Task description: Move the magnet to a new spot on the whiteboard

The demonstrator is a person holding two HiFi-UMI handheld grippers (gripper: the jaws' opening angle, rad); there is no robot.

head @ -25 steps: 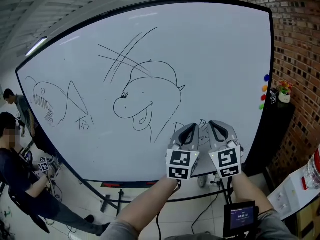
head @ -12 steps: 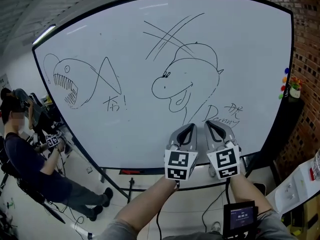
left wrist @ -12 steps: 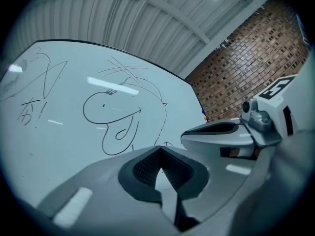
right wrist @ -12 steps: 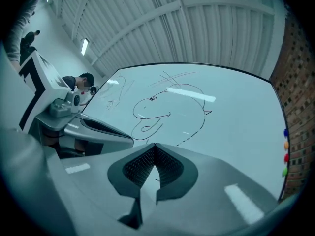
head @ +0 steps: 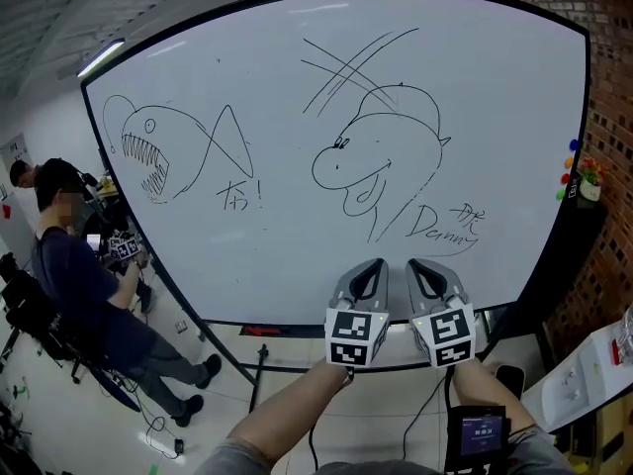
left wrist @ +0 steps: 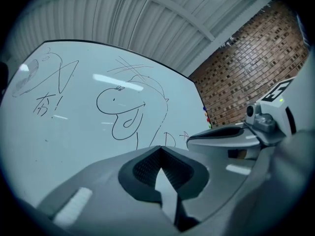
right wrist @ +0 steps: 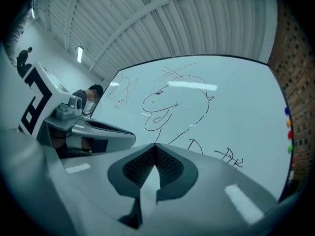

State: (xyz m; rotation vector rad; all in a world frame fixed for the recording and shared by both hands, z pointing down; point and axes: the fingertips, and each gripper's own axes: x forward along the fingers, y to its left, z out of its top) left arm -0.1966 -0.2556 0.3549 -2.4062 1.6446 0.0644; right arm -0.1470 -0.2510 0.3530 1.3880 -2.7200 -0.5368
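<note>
the left gripper (head: 377, 264) and right gripper (head: 414, 264), jaws shut and empty, face the whiteboard (head: 247, 255), coloured magnets (head: 570, 162) at its right edge.

On the whiteboard (head: 514, 117), a handwritten word (head: 442, 230) reads roughly "Denny" at right, with illegible marks (head: 465, 214) just above its end; at left, scrawled characters (head: 240, 197) end in an exclamation mark.
</note>
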